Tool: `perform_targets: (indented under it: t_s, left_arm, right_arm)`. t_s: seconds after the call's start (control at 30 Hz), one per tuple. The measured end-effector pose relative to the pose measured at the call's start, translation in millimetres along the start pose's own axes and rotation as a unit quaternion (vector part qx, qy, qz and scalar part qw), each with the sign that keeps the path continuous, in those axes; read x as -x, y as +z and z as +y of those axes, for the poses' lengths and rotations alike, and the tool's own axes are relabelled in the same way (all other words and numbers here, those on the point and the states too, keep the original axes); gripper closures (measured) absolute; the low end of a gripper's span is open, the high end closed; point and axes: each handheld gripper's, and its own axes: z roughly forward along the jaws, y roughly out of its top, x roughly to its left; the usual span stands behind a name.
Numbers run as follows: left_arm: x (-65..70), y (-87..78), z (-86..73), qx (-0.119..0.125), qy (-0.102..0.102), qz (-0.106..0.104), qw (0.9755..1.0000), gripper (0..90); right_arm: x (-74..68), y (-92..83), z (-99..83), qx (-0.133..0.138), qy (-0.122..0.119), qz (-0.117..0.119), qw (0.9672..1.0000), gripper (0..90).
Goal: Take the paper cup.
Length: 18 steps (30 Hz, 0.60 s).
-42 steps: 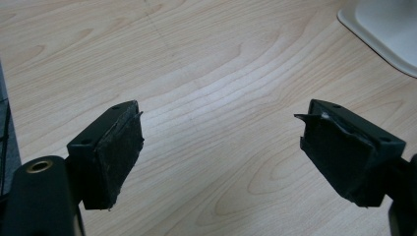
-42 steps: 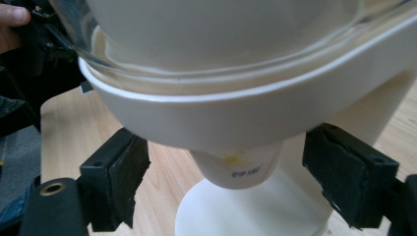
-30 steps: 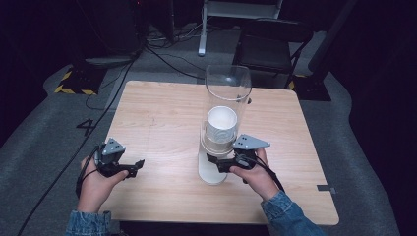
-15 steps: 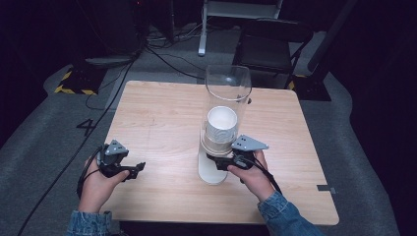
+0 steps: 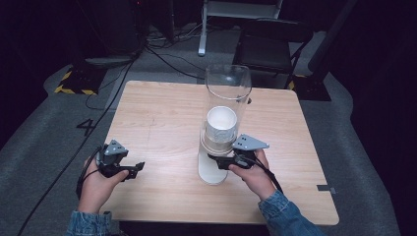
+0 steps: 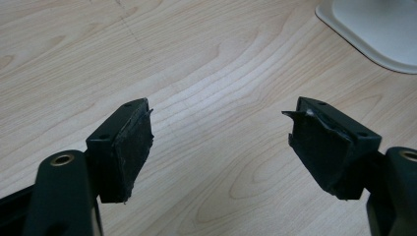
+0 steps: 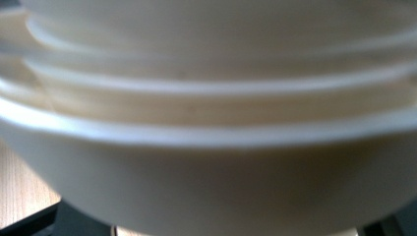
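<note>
Nothing moved; right gripper (image 5: 216, 161) grips stacked white cups (image 5: 221, 125); left gripper (image 6: 219, 150) gapes.

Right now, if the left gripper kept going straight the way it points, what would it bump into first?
Probably the white base of the cup dispenser. The left gripper is open above bare table, though depth is hard to judge.

1. Standing mid-table (image 5: 162, 113): tall tube (image 5: 228, 86) on its base (image 5: 209, 172), cup stack (image 5: 221, 125) inside.
2. Just right of the tube's base, at the cups' lower rims (image 7: 206, 132): right gripper (image 5: 221, 160).
3. Well left of the tube, near the front edge: left gripper (image 5: 135, 168), apart from everything.
4. Behind the table, beyond the tube: chair (image 5: 273, 42).
</note>
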Motion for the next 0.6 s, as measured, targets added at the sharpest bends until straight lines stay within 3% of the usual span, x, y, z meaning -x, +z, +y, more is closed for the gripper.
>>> perform_targets:
  t_s: [0.2,0.33,0.6]
  left_arm:
    - [-0.6,-0.5,-0.7,0.002,0.000,0.000,1.0000,24.0]
    - [-0.7,-1.6,-0.9,0.001,0.001,0.003,1.0000,23.4]
    - [-1.7,-1.6,-2.0,0.003,-0.003,0.003,1.0000,23.1]
  right_arm:
    - [1.2,-0.1,-0.6,0.002,-0.008,-0.001,1.0000,31.0]
    - [3.2,-0.3,-1.7,0.001,-0.030,-0.011,0.9995,30.8]
    - [2.1,-0.2,-2.1,0.001,-0.027,-0.014,0.9995,30.8]
